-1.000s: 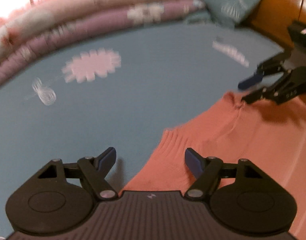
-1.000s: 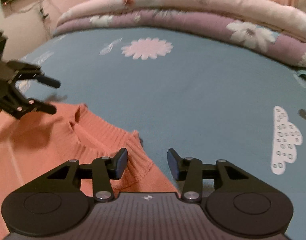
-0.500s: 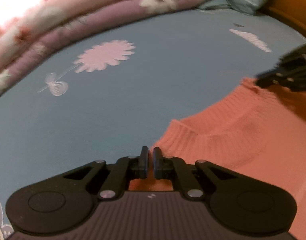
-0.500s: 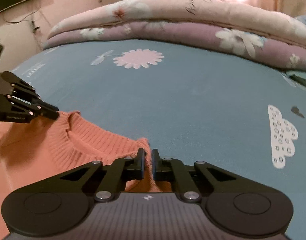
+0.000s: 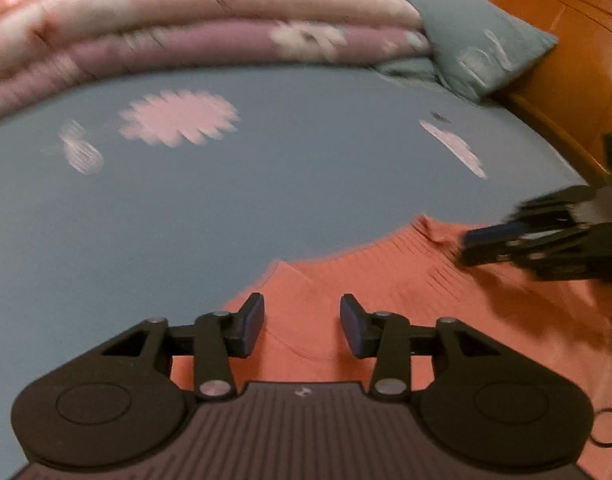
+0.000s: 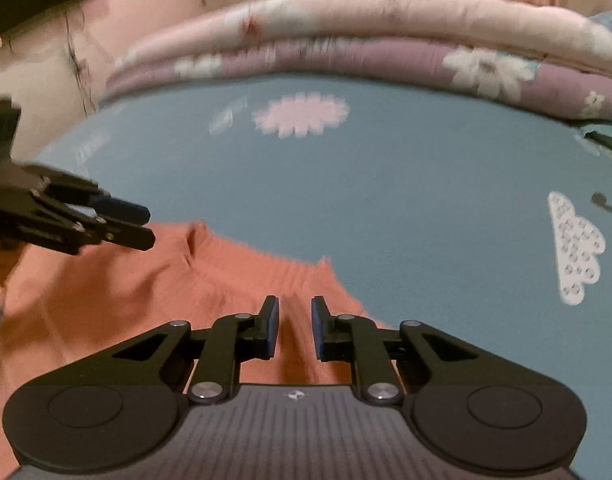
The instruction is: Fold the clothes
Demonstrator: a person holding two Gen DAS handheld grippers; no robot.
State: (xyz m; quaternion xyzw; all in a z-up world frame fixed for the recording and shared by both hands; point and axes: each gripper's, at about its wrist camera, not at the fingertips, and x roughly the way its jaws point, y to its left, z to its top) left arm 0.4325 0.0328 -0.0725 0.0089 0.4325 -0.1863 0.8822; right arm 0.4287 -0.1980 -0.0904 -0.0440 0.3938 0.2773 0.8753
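Sweater [image 5: 386, 280] partly cut off; both hand-held grippers open w/ blur.

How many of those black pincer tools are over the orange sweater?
2. The left gripper hovers open over one shoulder of the orange sweater; the right gripper, also open, hangs over the other shoulder.

Left gripper [image 5: 302, 330] and right gripper [image 6: 294, 328]: matte black linkage arms with silver pivot screws, mounted on two round black housings. A ribbed grey body bears a small white logo. Fingers [image 5: 252, 324] carry dark blue pads.
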